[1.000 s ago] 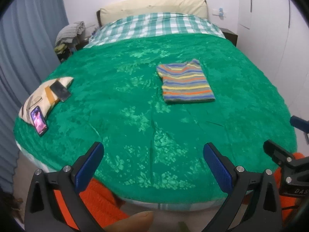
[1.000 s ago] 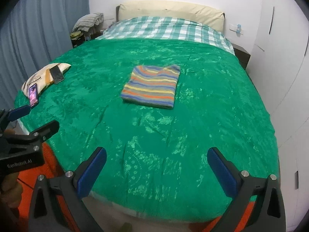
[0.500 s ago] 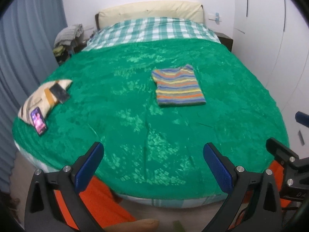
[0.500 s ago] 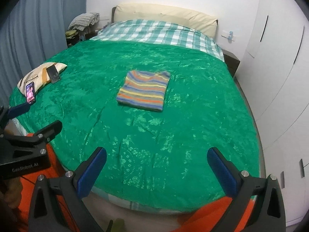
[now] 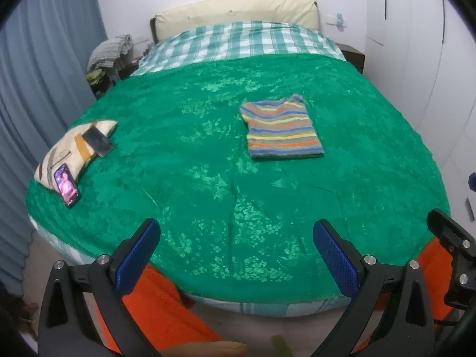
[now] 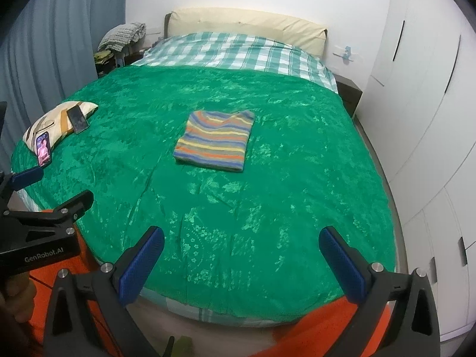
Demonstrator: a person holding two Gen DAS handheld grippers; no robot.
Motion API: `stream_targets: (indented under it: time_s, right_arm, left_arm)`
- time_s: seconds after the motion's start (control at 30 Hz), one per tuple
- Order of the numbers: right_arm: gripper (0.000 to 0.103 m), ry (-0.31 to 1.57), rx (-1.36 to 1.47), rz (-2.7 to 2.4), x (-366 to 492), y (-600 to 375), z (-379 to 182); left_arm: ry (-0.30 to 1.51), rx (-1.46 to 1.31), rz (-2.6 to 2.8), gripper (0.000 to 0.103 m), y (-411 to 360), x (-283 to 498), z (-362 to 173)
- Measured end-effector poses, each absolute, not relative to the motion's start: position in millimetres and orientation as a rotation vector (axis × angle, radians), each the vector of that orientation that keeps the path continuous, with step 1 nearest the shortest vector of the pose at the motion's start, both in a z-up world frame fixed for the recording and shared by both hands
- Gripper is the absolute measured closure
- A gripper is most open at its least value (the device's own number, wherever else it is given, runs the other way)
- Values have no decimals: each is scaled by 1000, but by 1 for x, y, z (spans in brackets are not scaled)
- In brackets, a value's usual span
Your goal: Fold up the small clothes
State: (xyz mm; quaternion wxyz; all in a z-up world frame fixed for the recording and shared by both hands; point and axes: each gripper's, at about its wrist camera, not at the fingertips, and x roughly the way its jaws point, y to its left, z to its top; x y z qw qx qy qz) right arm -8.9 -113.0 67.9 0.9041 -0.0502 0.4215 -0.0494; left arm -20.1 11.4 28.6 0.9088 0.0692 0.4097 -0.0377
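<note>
Hovering wide apart and empty: left gripper [image 5: 236,244] and right gripper [image 6: 241,251], blue fingers [image 5: 137,257] spread above the near edge of the bed [image 6: 238,223]. Well ahead of both, folded flat (stripes showing), striped shirt [image 5: 282,132]. Far off left, pillow [image 5: 74,145] bearing two phones [image 5: 67,185].

In your right wrist view, the only readable text is "GenRobot.AI", in pale letters on the black body of your left tongs [image 6: 50,190] at the left edge of the view. The lit phone [image 6: 43,149] near the bed's left edge shows a picture, with no legible writing.
</note>
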Motion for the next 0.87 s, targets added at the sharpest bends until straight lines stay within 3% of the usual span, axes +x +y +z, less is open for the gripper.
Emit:
stream_targets:
  time_s: [0.87]
  right_arm:
    - [1,857,-71,-127,-9,-121,66]
  left_arm:
    - [829,140,-121,0,6,-24,34]
